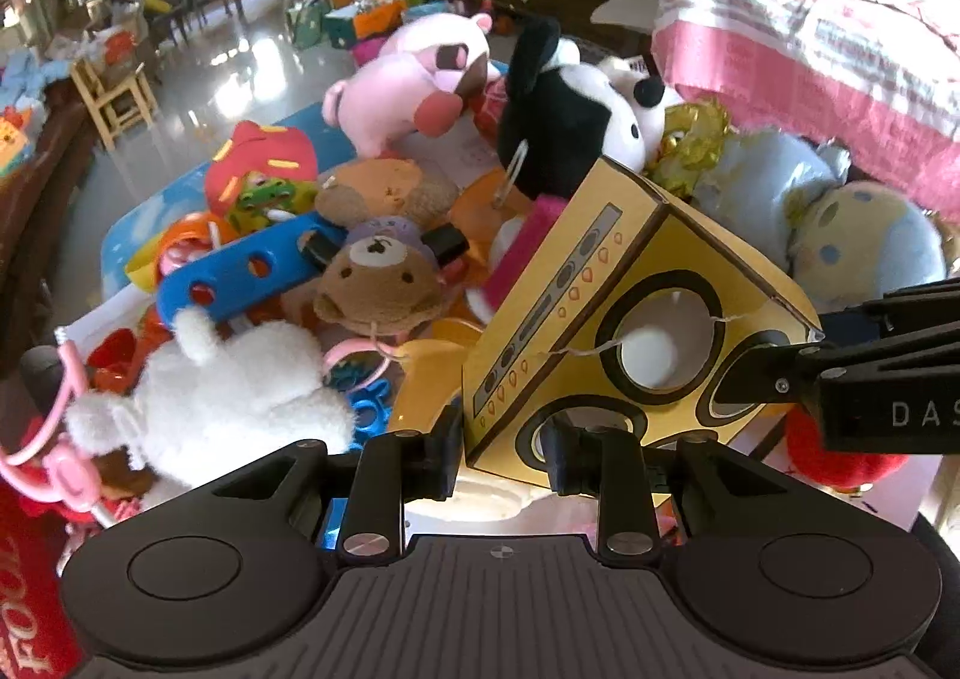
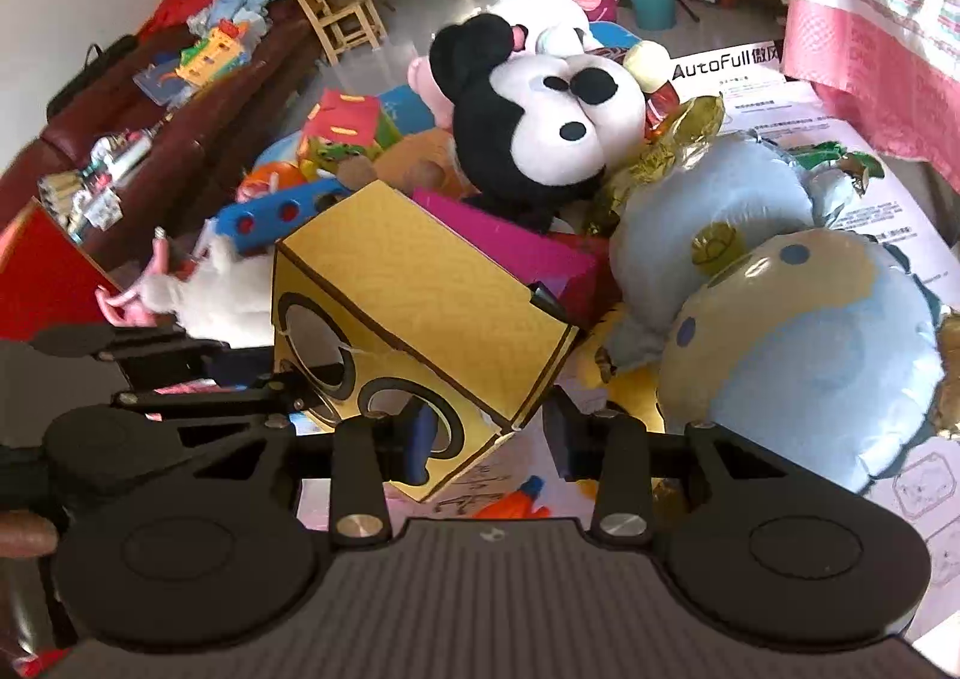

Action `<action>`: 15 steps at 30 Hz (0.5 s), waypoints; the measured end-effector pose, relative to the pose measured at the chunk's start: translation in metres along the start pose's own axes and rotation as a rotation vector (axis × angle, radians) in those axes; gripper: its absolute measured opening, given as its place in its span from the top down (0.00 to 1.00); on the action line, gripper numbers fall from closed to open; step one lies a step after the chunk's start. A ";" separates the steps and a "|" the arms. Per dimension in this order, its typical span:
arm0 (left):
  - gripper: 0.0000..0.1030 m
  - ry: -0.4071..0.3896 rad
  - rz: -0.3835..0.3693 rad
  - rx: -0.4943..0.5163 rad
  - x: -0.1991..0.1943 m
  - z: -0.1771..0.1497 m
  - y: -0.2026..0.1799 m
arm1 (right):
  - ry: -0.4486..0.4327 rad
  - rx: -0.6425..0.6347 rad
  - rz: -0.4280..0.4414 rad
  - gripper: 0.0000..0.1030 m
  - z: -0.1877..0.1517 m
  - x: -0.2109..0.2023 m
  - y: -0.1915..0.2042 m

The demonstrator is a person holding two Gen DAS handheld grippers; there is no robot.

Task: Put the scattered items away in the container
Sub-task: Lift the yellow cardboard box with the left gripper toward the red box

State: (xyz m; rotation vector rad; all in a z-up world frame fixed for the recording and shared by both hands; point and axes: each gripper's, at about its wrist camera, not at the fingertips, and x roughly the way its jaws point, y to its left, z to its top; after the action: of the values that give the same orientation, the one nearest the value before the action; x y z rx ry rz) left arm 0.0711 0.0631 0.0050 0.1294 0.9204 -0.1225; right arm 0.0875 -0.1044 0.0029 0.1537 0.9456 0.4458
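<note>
A yellow cardboard box (image 1: 606, 283) printed like a speaker, with round holes, stands tilted above a heap of toys. My left gripper (image 1: 504, 454) is shut on its lower corner, one finger on each side. From the right, my right gripper (image 1: 762, 373) reaches the box's other corner. In the right wrist view the box (image 2: 420, 283) has its near corner between the right gripper (image 2: 489, 436) fingers. The left pad lies at the holed face, and a thin gap shows at the right finger (image 2: 561, 433). The left gripper (image 2: 282, 388) comes in from the left.
Under the box lie a white plush (image 1: 228, 397), a brown bear (image 1: 384, 283), a black-and-white mouse plush (image 2: 540, 127), a blue foil balloon (image 2: 798, 331) and a blue plastic bar (image 1: 240, 271). A pink-covered bed (image 1: 810, 37) stands on the right, a brown sofa (image 2: 156, 151) on the left.
</note>
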 end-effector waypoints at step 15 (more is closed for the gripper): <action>0.75 -0.063 0.021 -0.066 -0.072 0.000 0.012 | -0.042 -0.065 0.085 0.57 0.014 -0.048 0.033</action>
State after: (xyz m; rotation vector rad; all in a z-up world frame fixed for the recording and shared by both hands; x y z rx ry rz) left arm 0.0297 0.0785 0.0633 0.0735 0.8592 -0.0762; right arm 0.0652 -0.0948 0.0575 0.1438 0.8846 0.5492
